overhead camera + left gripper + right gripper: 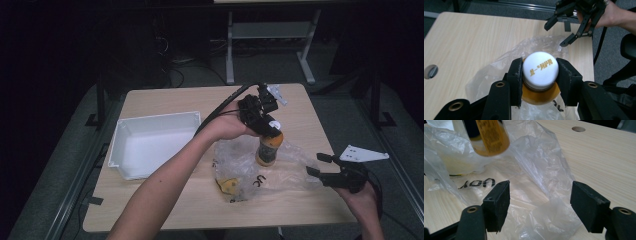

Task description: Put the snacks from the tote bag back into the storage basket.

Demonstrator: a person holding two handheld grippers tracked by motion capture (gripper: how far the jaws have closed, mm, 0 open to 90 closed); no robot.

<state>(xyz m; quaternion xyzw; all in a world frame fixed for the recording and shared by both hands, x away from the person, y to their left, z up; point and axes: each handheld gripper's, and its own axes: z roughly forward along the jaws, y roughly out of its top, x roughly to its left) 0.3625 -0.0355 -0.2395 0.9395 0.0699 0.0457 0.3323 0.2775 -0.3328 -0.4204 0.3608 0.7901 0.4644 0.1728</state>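
Dim room, dark floor, pale wooden table (165, 200) with a white desk frame behind it. White rectangular tray (152, 145) on table's left half, nothing seen inside it. Crumpled clear plastic bag (260, 172) on table's centre-right, black lettering on it, a yellow item (229, 186) inside near its front-left edge; can't tell what it is.

Left gripper (540, 71) clamped on white cap (540, 67) of a bottle (269, 147) with amber contents and a yellow label. Both pads hard against cap sides, orange print on cap top. Bottle upright, hanging from the cap over the bag; bottom edge looks clear of the plastic in right gripper view, contact not certain from high view.

Right gripper (540, 206) at table's right edge, low, jaws spread wide, gripping nothing. Bag's near end lying between the 2 pads, not pinched. Grey three-cornered plate on top of it in high view. Round hole (578, 129) in tabletop beyond the bag in right gripper view.
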